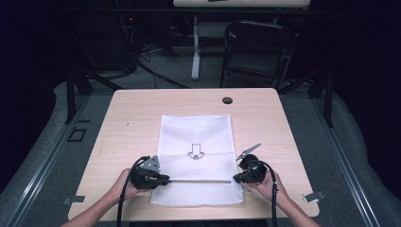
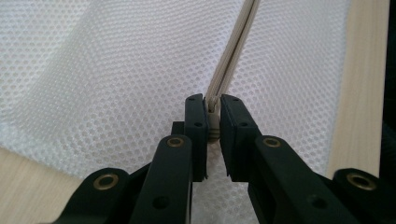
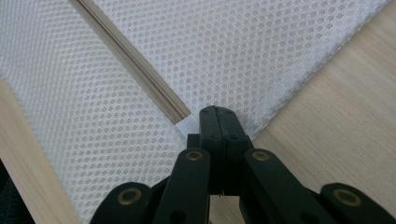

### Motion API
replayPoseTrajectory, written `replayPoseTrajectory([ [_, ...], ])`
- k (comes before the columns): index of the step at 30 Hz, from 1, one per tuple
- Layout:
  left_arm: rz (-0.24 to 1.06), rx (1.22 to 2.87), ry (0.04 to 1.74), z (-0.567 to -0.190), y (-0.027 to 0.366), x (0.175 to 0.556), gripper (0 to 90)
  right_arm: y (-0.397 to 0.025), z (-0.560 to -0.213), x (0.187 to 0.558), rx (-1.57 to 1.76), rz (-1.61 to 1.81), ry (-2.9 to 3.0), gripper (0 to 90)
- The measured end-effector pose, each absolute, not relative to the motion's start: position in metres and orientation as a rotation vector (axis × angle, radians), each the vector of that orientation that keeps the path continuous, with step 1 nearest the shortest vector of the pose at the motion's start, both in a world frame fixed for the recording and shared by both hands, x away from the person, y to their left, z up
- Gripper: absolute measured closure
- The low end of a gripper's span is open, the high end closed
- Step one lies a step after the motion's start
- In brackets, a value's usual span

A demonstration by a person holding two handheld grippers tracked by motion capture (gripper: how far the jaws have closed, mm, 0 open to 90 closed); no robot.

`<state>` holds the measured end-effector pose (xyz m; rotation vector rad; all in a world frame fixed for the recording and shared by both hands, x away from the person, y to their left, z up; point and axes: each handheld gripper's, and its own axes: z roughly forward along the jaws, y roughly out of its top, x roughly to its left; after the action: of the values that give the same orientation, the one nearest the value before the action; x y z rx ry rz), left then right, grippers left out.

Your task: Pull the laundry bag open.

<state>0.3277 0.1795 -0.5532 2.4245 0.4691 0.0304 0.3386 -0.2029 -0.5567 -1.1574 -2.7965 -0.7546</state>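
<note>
While the high view looks down, a white mesh bag (image 1: 196, 156) lies flat at centre frame on the table (image 1: 132, 123), with the left gripper (image 1: 164, 179) and right gripper (image 1: 235, 179) at either end of its zipper (image 1: 198, 180), low in the frame. Left gripper view: jaws pinched on the zipper pull (image 2: 213, 122), dead centre. Right gripper view: jaws fully closed, clamping the bag's mesh edge beside the zipper's end, centre frame.
</note>
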Motion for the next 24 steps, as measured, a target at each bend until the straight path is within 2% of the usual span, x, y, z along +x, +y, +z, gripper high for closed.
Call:
replayPoseTrajectory([
  [2, 0.027, 2.423, 0.47, -0.553, 0.181, 0.327, 82.1, -0.2, -0.56, 0.336, -1.227, -0.827, -2.758, 90.0],
  [24, 0.06, 2.434, 0.528, -0.55, 0.206, 0.326, 82.0, -0.202, -0.557, 0.338, -1.169, -0.75, -2.799, 90.0],
])
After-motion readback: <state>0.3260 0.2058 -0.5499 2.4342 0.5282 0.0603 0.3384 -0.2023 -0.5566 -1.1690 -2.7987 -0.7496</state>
